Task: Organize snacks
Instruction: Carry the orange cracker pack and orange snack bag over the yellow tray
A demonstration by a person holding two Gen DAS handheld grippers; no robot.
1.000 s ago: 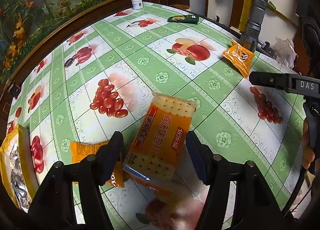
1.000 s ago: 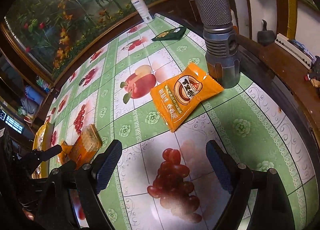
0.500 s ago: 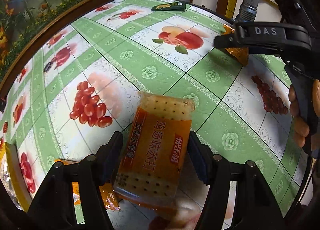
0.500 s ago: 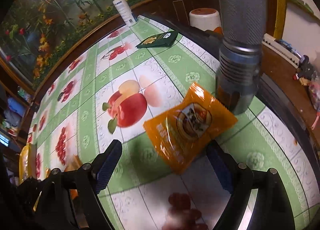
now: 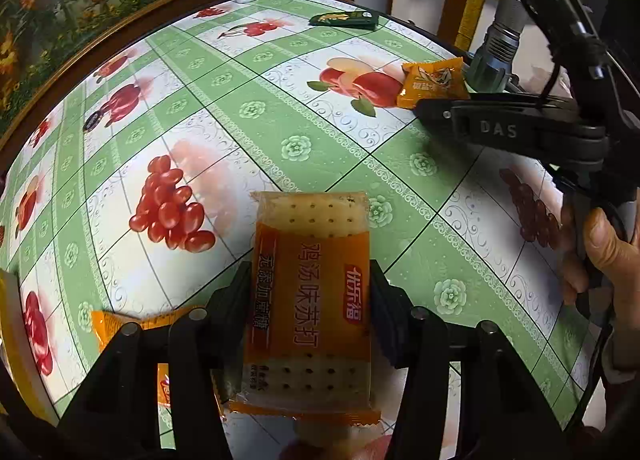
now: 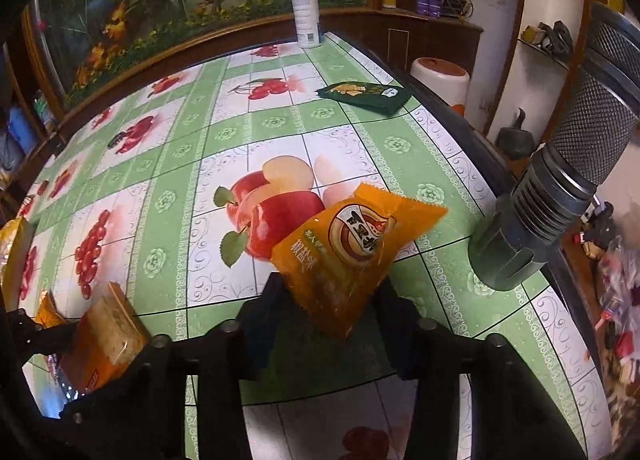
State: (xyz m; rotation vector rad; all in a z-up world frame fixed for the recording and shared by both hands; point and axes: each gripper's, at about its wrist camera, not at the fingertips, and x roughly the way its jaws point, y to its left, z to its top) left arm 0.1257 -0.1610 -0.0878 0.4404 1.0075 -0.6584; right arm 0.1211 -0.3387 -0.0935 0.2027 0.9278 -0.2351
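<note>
While both hand-held grippers close, left on the cracker pack, right on the orange pouch, we centre each before lifting toward 9 o'clock.

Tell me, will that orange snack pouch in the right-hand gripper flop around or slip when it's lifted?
Probably floppy: the orange pouch is thin crinkled film, already bending upward between the closing right gripper jaws. Its glossy surface may slip. It looks puffy and light, so likely easy to lift.

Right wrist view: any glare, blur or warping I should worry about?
Right wrist view: strong fisheye bending of the green fruit-print tablecloth, sheen on the orange foil snack pouch, right edge smeared. Left wrist view: the orange-and-clear cracker packet is sharp, bottom edge soft.
</note>
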